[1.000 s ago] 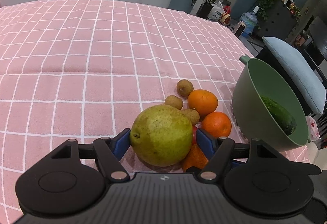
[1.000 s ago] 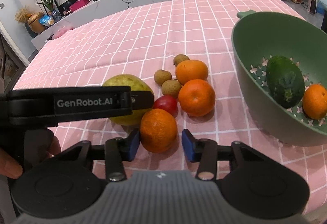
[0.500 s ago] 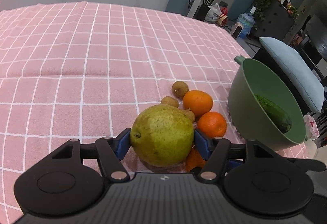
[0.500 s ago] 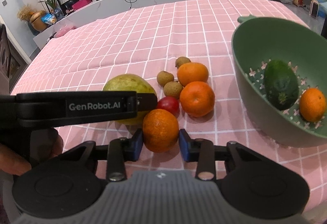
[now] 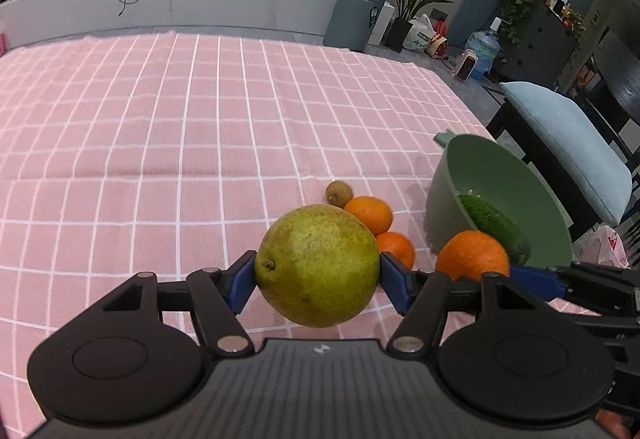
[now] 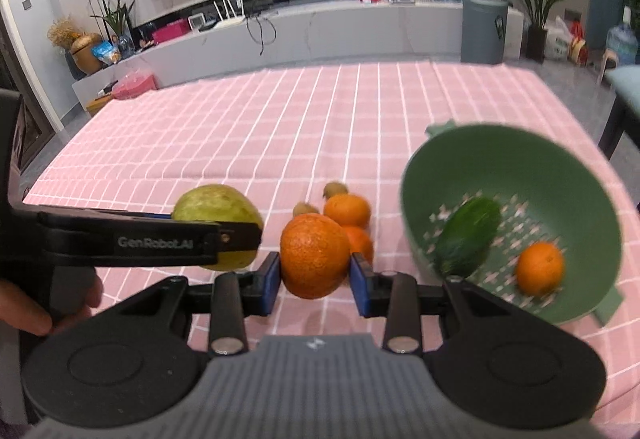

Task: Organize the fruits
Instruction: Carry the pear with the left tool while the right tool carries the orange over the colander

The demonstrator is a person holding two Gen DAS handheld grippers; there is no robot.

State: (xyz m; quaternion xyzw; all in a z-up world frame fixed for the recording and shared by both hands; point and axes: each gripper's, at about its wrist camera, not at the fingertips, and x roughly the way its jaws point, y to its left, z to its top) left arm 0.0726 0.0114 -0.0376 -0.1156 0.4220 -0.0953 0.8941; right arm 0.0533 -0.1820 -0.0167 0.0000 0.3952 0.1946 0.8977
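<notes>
Tablecloth [image 5: 160,143] of pink check spreads beneath, perhaps slightly creased.

We see the pear [image 5: 318,271] between the fingers [image 5: 240,281] of the left gripper [image 5: 318,279], raised off the bench [image 5: 160,143]; to its right, the held orange [image 6: 314,255] sits between the fingers [image 6: 269,277] of the right gripper [image 6: 314,281], also off the bench; behind both, two oranges [image 6: 347,210] and two small fruits [image 6: 335,189] lie on the bench in a cluster, the small ones farthest back; right of the cluster stands the colander [image 6: 576,175], near the bench's right edge; in it lie a cucumber [image 6: 468,237] to the left and an orange inside [image 6: 539,269] to the right, just beside each other.
</notes>
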